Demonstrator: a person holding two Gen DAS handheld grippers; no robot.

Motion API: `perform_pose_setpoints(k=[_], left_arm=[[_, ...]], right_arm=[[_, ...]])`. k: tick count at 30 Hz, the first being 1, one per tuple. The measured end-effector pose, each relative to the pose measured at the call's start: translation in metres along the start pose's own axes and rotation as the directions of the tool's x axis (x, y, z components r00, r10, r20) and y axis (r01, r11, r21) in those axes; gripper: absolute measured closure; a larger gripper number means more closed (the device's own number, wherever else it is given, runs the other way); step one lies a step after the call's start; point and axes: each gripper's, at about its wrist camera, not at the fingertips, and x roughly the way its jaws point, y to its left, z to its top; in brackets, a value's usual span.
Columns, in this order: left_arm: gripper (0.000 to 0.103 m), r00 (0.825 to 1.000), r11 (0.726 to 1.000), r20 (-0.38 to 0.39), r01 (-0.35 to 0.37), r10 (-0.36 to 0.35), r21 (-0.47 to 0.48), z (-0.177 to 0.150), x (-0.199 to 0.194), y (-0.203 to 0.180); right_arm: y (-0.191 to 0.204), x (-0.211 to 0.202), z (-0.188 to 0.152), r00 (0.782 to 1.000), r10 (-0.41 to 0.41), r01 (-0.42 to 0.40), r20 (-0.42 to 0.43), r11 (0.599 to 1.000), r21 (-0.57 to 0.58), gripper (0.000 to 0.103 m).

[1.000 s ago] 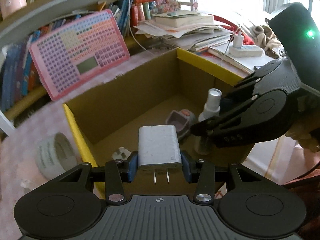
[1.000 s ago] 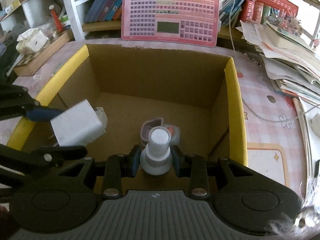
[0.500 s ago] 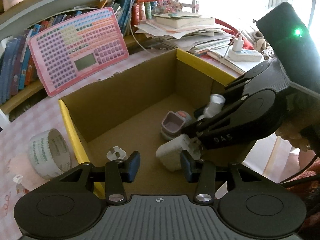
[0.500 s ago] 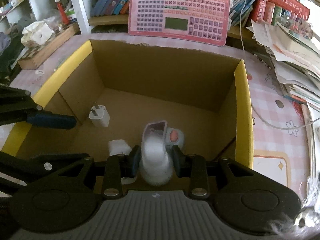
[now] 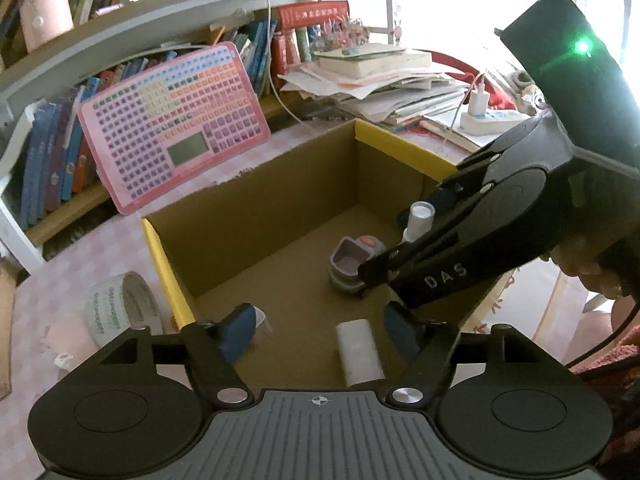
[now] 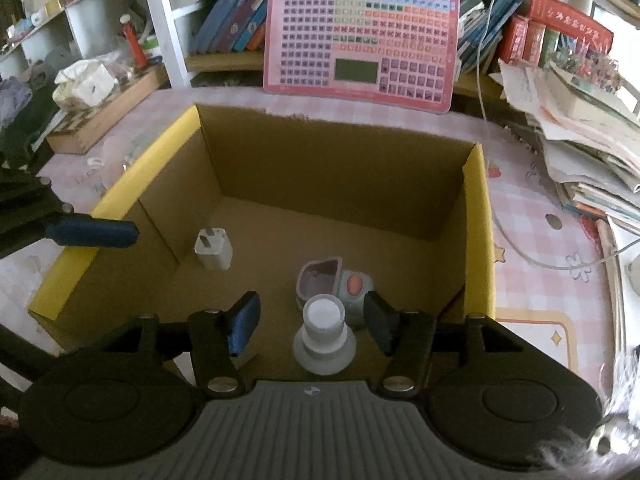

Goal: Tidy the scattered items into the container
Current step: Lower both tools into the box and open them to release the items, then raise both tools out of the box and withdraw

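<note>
Both grippers hang over the open cardboard box [image 6: 340, 168] with its yellow-edged side walls, pointing down into it.

The left gripper [image 5: 320, 330] has just been opening; its jaws now stand wide with nothing pressed between the blue pads. The white charger plug [image 5: 360, 354] lies on the box floor below and between its fingers, nearer the right one — free of both.

The right gripper [image 6: 312, 322] has likewise just been opening. The white spray bottle [image 6: 324, 334] stands upright on the box floor between its fingertips, with clear gaps either side. Just beyond the bottle sits a small pink-and-grey lidded case [image 6: 332, 286], open.

Outside the box, left of the left gripper, a roll of tape [image 5: 120, 312] rests on the pink checked tablecloth [image 6: 540, 240]. Behind the box leans a pink keyboard toy [image 6: 360, 40].
</note>
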Motion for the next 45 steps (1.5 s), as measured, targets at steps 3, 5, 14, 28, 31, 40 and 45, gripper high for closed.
perform_pose_setpoints(k=[3, 5, 14, 28, 31, 40, 45], left_arm=[[0.026, 1.000, 1.000, 0.020, -0.009, 0.009, 0.008, -0.002, -0.008, -0.003], [0.024, 0.999, 1.000, 0.036, -0.018, 0.017, 0.011, -0.003, -0.015, -0.005], [0.010, 0.989, 0.999, 0.139, -0.040, 0.043, -0.023, -0.016, -0.052, -0.006], [0.008, 0.979, 0.999, 0.204, 0.009, -0.019, 0.047, -0.043, -0.087, 0.018], [0.008, 0.979, 0.998, 0.201, 0.028, -0.039, 0.054, -0.052, -0.095, 0.026], [0.006, 0.979, 0.993, 0.180, 0.088, -0.100, 0.073, -0.084, -0.115, 0.051], [0.005, 0.981, 0.992, 0.160, 0.105, -0.115, 0.069, -0.102, -0.124, 0.064]], right_arm=[[-0.001, -0.010, 0.000, 1.000, -0.008, 0.008, 0.026, 1.000, 0.012, 0.042], [-0.001, -0.018, 0.000, 0.999, -0.015, 0.013, 0.046, 1.000, 0.025, 0.041], [0.013, -0.066, -0.005, 0.983, -0.064, 0.051, 0.172, 0.995, 0.080, 0.025], [0.048, -0.102, -0.037, 0.940, -0.244, 0.185, 0.236, 0.951, 0.248, 0.015], [0.062, -0.104, -0.043, 0.935, -0.268, 0.199, 0.233, 0.939, 0.279, 0.015], [0.107, -0.106, -0.068, 0.906, -0.378, 0.300, 0.190, 0.891, 0.340, 0.007], [0.134, -0.100, -0.080, 0.894, -0.423, 0.356, 0.149, 0.871, 0.338, 0.005]])
